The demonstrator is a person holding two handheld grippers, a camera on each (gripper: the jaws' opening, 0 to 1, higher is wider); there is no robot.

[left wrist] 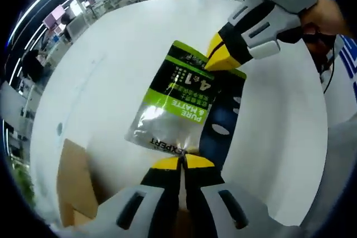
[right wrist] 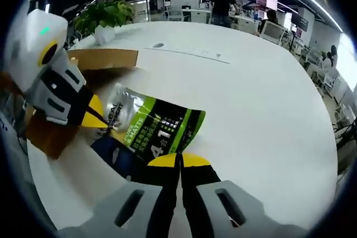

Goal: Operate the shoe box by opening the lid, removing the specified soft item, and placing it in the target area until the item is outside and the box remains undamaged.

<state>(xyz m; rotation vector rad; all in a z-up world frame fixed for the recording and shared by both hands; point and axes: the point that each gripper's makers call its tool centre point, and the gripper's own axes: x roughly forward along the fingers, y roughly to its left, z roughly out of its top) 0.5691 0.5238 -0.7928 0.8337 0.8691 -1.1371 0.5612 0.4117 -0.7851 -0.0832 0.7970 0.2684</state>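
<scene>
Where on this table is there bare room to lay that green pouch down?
The white table is bare beyond the pouch, away from the box. It is crowded by the box, where the left gripper and right gripper pinch opposite ends of the pouch.

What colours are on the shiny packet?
The packet is silver, bright green and black; best in the left gripper view.

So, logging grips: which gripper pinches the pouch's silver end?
The left gripper, shut on the green-and-silver foil pouch; the right gripper pinches its green-black end.
</scene>
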